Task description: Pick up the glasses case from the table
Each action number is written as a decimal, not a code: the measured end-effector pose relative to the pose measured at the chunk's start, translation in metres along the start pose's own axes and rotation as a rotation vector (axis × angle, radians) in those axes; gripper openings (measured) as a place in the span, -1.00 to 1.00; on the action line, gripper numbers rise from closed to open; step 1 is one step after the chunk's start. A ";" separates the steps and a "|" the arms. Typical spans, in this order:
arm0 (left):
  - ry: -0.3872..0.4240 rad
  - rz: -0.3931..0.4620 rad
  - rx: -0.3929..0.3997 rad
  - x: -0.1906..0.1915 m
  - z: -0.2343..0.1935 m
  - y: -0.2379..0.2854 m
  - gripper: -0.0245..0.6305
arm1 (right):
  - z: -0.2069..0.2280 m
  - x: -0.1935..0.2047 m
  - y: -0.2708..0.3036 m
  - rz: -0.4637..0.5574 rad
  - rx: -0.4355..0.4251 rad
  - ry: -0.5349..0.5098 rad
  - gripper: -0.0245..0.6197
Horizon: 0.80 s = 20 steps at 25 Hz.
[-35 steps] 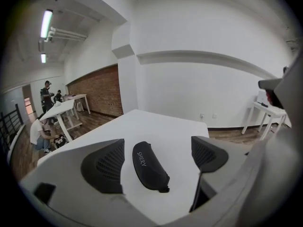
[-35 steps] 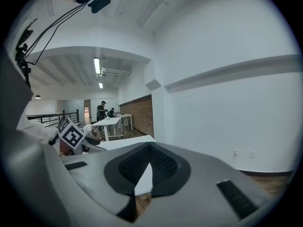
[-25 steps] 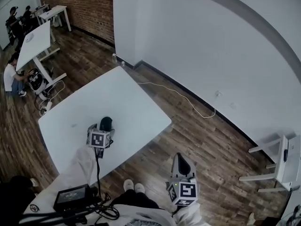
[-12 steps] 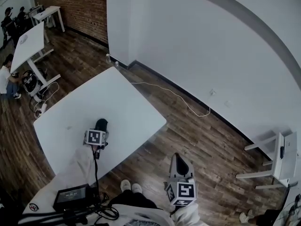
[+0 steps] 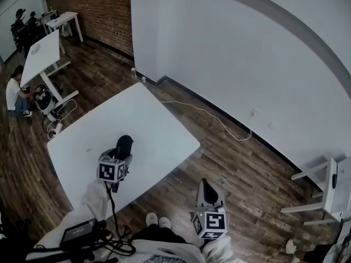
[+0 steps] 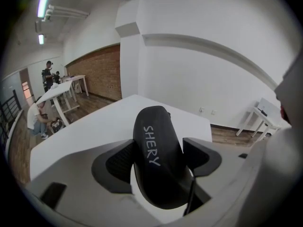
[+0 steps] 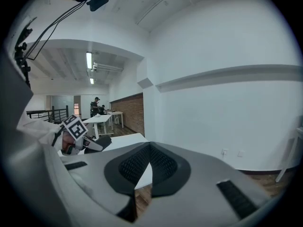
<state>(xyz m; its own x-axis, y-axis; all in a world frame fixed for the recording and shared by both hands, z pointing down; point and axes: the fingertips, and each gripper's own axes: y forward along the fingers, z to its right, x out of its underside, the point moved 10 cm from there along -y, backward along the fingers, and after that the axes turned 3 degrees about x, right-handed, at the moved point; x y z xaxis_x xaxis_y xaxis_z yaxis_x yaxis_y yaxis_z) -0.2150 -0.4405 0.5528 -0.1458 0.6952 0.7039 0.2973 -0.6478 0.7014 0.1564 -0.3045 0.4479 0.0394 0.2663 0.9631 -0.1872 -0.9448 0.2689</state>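
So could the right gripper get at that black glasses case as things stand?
Probably not easily. The glasses case sits between the left gripper's closing jaws, which cover both its sides over the table. The right gripper is shut and held off the table's near edge, well apart from it.

The glasses case [image 6: 156, 145] sits between the closing jaws of the left hand-held gripper [image 5: 119, 153], over the surface's [image 5: 159, 122] near half. The right hand-held gripper [image 5: 207, 193] hangs to the right of it, over the floor [image 5: 247, 169].
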 end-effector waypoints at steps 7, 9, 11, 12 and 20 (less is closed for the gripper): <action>0.044 0.250 0.034 -0.031 0.032 -0.102 0.10 | -0.024 -0.007 0.013 0.037 -0.084 0.014 -0.90; 0.048 0.308 0.037 -0.036 0.039 -0.130 0.10 | -0.031 -0.008 0.018 0.048 -0.108 0.020 -0.90; 0.057 0.361 0.036 -0.041 0.047 -0.153 0.11 | -0.035 -0.011 0.023 0.058 -0.128 0.026 -0.90; 0.065 0.387 0.030 -0.043 0.052 -0.164 0.11 | -0.037 -0.012 0.026 0.063 -0.137 0.029 -0.90; 0.112 0.507 0.012 -0.034 0.063 -0.202 0.10 | -0.054 -0.025 0.038 0.098 -0.202 0.028 -0.90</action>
<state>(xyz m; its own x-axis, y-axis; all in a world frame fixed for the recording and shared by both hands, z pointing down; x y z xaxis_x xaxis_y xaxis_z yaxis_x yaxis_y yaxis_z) -0.2106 -0.3133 0.3803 -0.0800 0.2567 0.9632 0.3672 -0.8907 0.2679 0.0956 -0.3364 0.4331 -0.0158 0.1832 0.9830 -0.3819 -0.9097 0.1634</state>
